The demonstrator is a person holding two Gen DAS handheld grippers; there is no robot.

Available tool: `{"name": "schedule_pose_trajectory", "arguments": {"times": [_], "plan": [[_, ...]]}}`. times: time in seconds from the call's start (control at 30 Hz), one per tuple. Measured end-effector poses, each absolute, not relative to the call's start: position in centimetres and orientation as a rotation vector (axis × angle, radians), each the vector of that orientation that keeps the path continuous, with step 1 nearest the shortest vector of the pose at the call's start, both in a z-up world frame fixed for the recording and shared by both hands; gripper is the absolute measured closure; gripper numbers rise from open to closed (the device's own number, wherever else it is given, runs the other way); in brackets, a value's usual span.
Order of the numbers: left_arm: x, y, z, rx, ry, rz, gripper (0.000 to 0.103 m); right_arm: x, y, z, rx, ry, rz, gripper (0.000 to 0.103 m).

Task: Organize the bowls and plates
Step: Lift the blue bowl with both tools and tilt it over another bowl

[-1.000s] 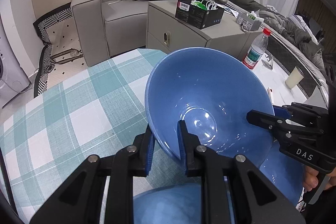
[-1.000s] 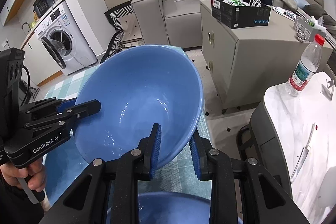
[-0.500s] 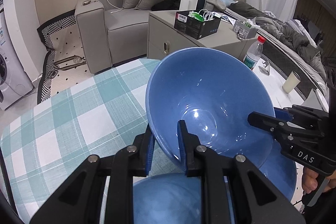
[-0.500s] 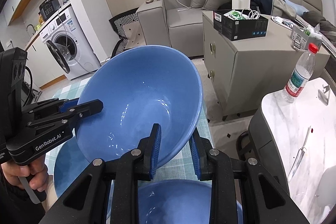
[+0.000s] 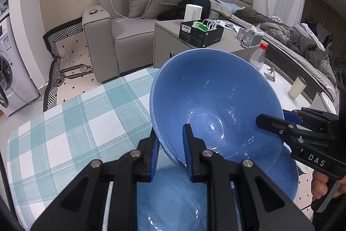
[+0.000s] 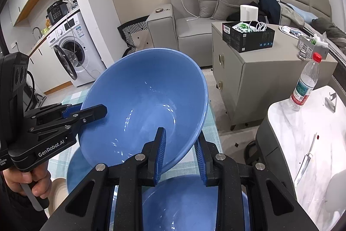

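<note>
A large blue bowl [image 5: 216, 105] [image 6: 144, 107] hangs tilted in the air over the checked tablecloth [image 5: 75, 122]. My left gripper [image 5: 170, 140] is shut on its near rim, one finger inside and one outside. My right gripper [image 6: 180, 142] is shut on the opposite rim in the same way. Each gripper shows in the other's view, the right gripper [image 5: 270, 120] and the left gripper [image 6: 93, 110]. Directly below sits a second blue bowl [image 5: 173, 198] [image 6: 183, 205]. A third blue bowl [image 5: 283, 172] [image 6: 73, 168] lies beside it, partly hidden.
A pale dish [image 6: 58, 187] peeks out by the person's hand at the lower left. A white marble table [image 6: 302, 133] on the right carries a water bottle [image 6: 305, 83], a knife [image 6: 305, 163] and a cup [image 5: 298, 87]. A grey cabinet [image 6: 248, 70] and a sofa stand behind.
Both grippers have risen with the blue bowl between them, and the cloth and the bowls below now sit further underneath. Both grips are unchanged.
</note>
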State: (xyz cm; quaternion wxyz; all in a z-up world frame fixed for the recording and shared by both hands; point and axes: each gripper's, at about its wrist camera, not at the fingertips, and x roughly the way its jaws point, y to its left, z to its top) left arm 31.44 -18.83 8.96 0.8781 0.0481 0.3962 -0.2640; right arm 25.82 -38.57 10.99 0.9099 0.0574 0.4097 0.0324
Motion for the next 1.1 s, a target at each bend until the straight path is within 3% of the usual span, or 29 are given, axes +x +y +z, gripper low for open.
{"name": "schedule_pose_trajectory", "arguments": {"times": [1.1], "plan": [[25.4,-14.0,10.5,0.079,0.756,-0.492,0.084,19.2,-34.0,12.6,0.118,0.763,0.155,0.076]]}}
